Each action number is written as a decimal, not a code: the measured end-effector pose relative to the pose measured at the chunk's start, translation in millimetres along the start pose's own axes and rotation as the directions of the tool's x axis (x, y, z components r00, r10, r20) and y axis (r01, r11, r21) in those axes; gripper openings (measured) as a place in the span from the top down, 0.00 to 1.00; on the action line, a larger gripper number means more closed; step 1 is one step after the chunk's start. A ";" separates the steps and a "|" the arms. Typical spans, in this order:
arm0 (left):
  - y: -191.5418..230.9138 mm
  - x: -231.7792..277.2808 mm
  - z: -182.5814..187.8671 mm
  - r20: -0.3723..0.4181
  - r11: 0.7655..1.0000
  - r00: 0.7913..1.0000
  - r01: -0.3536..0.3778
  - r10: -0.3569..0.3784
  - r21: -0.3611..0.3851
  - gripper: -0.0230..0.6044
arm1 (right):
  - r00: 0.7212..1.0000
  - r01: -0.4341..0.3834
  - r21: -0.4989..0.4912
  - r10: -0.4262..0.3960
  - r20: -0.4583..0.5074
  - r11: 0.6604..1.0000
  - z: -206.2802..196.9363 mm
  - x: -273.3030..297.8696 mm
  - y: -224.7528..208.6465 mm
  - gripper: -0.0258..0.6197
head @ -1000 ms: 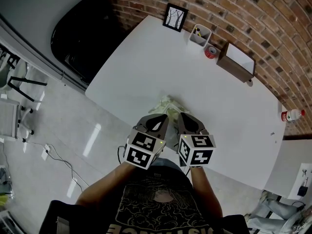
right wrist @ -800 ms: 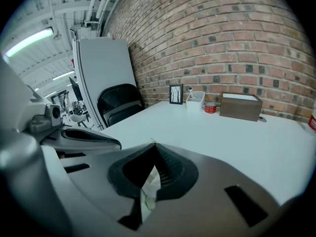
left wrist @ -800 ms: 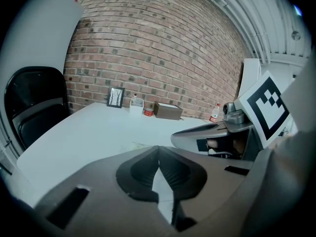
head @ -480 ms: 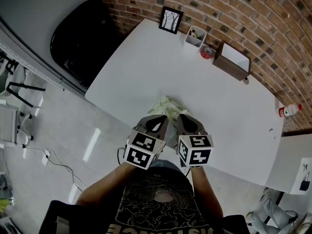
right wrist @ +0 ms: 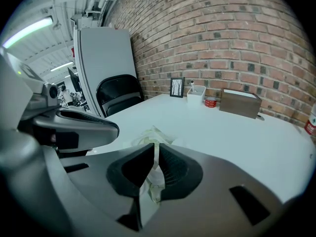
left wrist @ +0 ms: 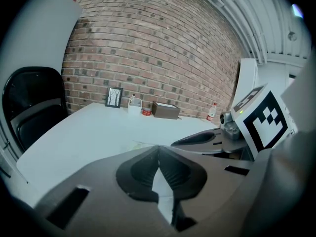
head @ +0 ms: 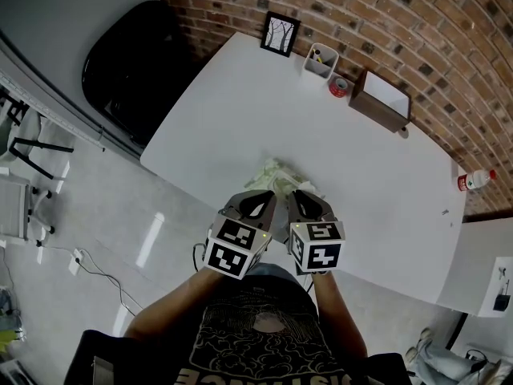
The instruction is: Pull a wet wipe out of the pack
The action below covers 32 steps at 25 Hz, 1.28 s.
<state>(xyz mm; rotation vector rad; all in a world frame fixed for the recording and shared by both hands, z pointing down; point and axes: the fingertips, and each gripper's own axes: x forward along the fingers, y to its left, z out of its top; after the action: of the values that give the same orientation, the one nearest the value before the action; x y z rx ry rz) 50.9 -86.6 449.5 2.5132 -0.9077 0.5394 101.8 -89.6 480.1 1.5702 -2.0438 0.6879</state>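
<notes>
At the far left a black chair (head: 132, 54) stands off the corner of the white table (head: 240, 111). The person holds both grippers side by side, low over the table's near edge.

The left gripper (head: 264, 197) points away from the person toward the pack (head: 279, 175). In the left gripper view its jaws are pressed together at the tips. A pale strip shows in the gap behind the tips, and I cannot tell whether that is wipe or bare table. The pack shows as a pale patch just past the tips and slightly to their left.

The pack lies crumpled and greenish-white on the table near the front edge. It sits just ahead of both grippers, about in line with the gap between them.

The right gripper (head: 300, 197) is close beside the left one and aims the same way. In the right gripper view its jaws are closed on a crumpled wipe (right wrist: 152, 181). The wipe is pinched between the pads and bunches up behind the tips. The pack lies just beyond them on the table.

Along the brick wall at the back of the table stand a small picture frame (head: 281, 32), a white cup (head: 320, 60), a red roll (head: 338, 86) and a brown box (head: 385, 100). A bottle (head: 473, 180) with a red cap lies at the far right edge.
</notes>
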 end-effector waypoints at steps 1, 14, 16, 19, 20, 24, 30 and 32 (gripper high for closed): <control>0.5 0.3 0.5 0.001 1.000 1.000 0.001 -0.001 0.000 0.94 | 1.000 0.002 0.003 -0.002 -0.002 1.000 0.0 0.9 -0.4 0.93; 8.3 4.7 2.5 0.001 1.000 1.000 -0.005 0.005 -0.005 0.94 | 0.999 0.015 0.008 -0.014 -0.046 1.000 -4.7 13.5 -6.4 0.84; 9.2 5.3 3.3 0.003 1.000 1.000 -0.006 0.006 -0.006 0.94 | 0.999 0.025 0.003 -0.025 -0.048 1.000 -4.2 13.8 -9.1 0.89; 9.7 5.3 3.6 0.002 1.000 1.000 -0.005 0.005 -0.006 0.94 | 0.998 0.023 0.001 -0.023 -0.051 1.000 -4.1 14.2 -9.3 0.92; 9.7 5.2 3.5 0.001 1.000 1.000 -0.005 0.005 -0.007 0.94 | 0.999 0.021 0.002 -0.021 -0.049 1.000 -3.9 14.0 -8.7 0.93; 10.4 4.5 5.0 0.003 1.000 1.000 -0.005 0.005 -0.005 0.94 | 0.999 0.011 0.012 -0.011 -0.033 1.000 -0.5 12.7 -6.1 0.93; 8.9 3.3 8.1 0.007 1.000 1.000 0.000 0.000 0.002 0.94 | 1.000 0.013 0.023 -0.014 0.007 1.000 9.1 5.4 -5.0 0.94; 7.5 2.6 9.8 0.010 1.000 1.000 0.004 -0.004 0.006 0.94 | 1.000 0.018 0.026 -0.019 0.023 0.999 13.7 1.8 -4.9 0.94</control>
<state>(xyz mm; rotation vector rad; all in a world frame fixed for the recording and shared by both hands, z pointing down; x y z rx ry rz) 49.8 -98.1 444.4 2.5241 -0.9058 0.5299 105.2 -100.8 471.3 1.6165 -2.0421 0.6957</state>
